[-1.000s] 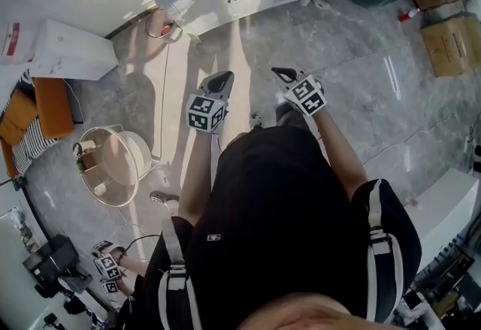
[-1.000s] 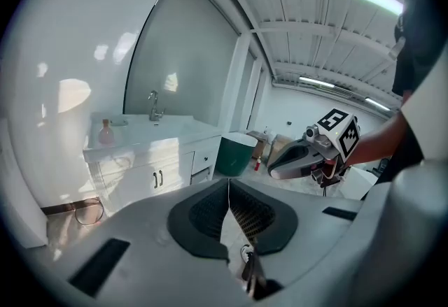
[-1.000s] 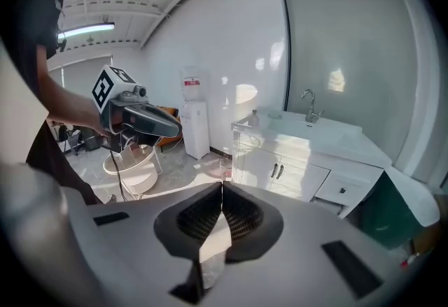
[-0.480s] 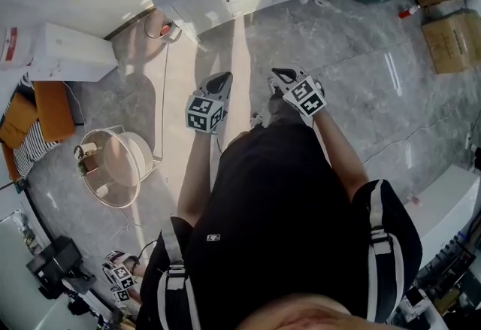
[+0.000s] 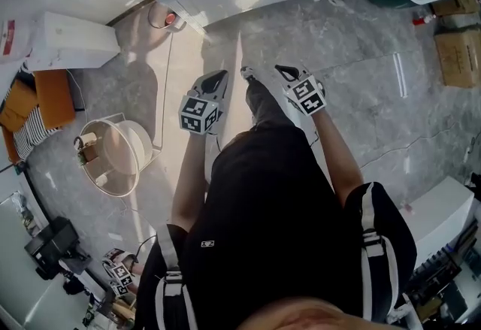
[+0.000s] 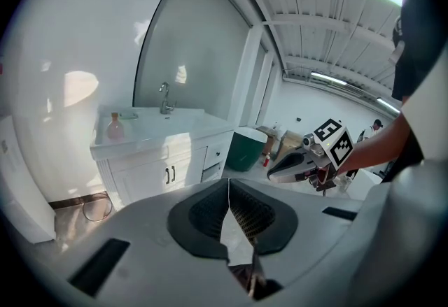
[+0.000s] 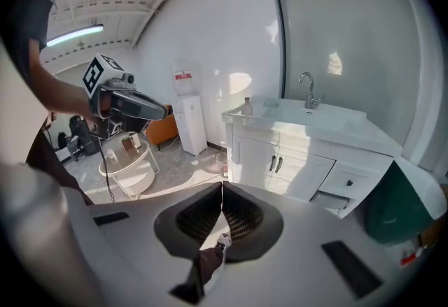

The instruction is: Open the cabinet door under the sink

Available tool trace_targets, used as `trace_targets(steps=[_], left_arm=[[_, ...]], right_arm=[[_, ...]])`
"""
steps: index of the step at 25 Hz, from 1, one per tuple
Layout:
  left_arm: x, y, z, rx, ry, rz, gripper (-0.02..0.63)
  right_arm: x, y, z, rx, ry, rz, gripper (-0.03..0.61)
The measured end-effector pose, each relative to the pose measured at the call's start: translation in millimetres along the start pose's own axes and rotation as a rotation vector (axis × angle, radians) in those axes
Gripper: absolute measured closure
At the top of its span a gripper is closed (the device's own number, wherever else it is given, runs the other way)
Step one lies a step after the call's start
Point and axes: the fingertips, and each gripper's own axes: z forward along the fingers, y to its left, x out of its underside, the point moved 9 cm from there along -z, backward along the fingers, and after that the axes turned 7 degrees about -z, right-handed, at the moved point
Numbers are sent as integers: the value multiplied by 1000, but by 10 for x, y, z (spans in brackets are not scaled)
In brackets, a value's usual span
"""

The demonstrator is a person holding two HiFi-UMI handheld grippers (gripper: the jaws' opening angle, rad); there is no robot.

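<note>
Touching tip to tip, left gripper (image 6: 228, 182) and right gripper (image 7: 222, 185) jaws hold nothing.

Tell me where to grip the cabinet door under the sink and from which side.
Grip a vertical bar handle beside the seam between the two doors, coming straight from the front with jaws spread sideways across it. The bar is upright and slim; the flat door faces offer no other hold.
</note>
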Motion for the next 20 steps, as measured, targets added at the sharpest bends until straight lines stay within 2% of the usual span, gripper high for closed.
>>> trace_targets(steps=[6,11,20], left_arm=[[-157,364,188,-22,-10,-33,598],[-300,681,532,-25,16,-46,598],[-261,1259,997,-22,21,-101,598]], right_arm=[[-67,-423,466,-5,-4,65,518],[-60,-886,884,-4,20,97,518],[124,-1358,1853,-21,84,149,518]])
